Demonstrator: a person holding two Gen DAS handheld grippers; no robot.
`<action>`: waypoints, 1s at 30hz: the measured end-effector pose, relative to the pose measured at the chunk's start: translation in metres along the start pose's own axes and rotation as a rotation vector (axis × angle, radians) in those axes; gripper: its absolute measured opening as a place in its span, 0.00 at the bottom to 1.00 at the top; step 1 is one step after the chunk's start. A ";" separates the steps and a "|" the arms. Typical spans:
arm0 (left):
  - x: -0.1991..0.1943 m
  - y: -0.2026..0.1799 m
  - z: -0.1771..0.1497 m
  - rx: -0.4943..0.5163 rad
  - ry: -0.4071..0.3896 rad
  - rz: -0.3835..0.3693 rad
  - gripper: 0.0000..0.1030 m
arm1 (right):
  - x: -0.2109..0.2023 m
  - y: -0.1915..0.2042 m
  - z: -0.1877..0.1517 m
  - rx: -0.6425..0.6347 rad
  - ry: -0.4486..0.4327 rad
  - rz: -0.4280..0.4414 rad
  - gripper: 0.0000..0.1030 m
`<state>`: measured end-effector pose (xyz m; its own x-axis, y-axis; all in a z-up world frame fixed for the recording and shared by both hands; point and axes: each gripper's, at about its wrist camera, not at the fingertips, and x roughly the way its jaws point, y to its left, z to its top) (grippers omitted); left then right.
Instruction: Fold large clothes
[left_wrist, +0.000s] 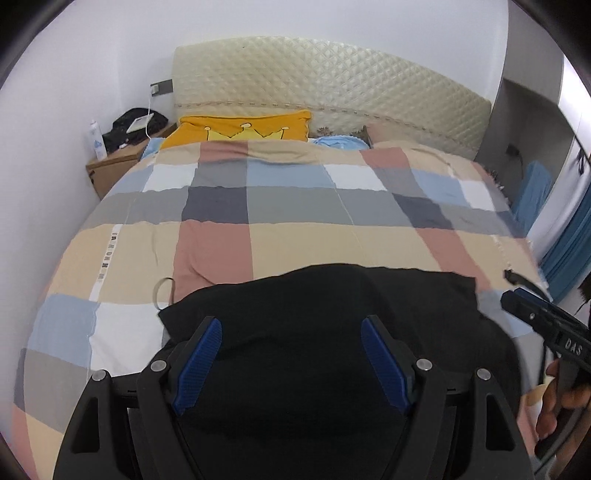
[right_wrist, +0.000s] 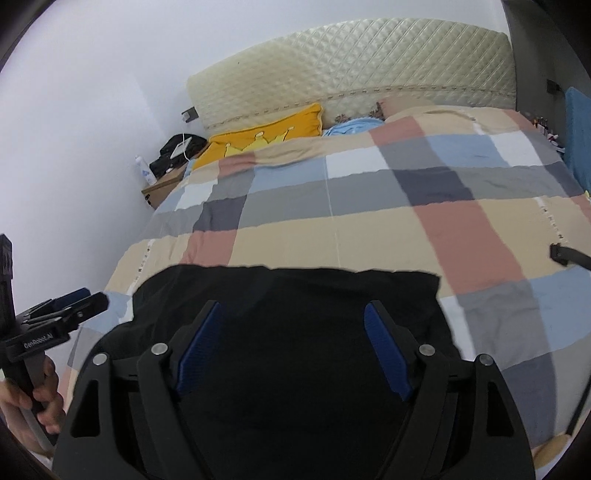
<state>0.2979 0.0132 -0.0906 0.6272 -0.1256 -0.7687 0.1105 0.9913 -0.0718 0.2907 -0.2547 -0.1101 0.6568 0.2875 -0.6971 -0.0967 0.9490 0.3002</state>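
A black garment (left_wrist: 317, 306) lies folded flat on the near part of the checked bed cover (left_wrist: 258, 206); its far edge runs straight across. It also shows in the right wrist view (right_wrist: 295, 295). My left gripper (left_wrist: 291, 325) hovers above the garment's left half, jaws wide apart, nothing between the blue pads (left_wrist: 199, 362). My right gripper (right_wrist: 295, 310) hovers above the garment's right half, jaws also wide apart and empty. Each gripper shows at the edge of the other's view: the right one (left_wrist: 517, 301), the left one (right_wrist: 92, 301).
A yellow crown pillow (left_wrist: 240, 129) and a blue pillow (left_wrist: 340, 142) lie by the quilted headboard (left_wrist: 332, 81). A wooden nightstand (left_wrist: 118, 162) with a black bag and a bottle stands at the left wall. Blue curtains (left_wrist: 569, 243) hang at the right.
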 end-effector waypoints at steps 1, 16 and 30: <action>0.006 -0.004 -0.002 0.005 -0.002 0.003 0.75 | 0.010 0.002 -0.005 -0.010 0.001 -0.009 0.77; 0.107 0.002 -0.018 -0.024 0.074 0.035 0.76 | 0.098 -0.018 -0.023 -0.007 0.043 -0.024 0.81; 0.138 -0.009 -0.025 0.026 0.030 0.151 0.79 | 0.144 -0.019 -0.032 -0.044 0.062 -0.078 0.85</action>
<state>0.3643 -0.0117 -0.2115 0.6153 0.0262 -0.7879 0.0366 0.9974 0.0617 0.3631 -0.2269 -0.2369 0.6162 0.2187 -0.7566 -0.0811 0.9732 0.2153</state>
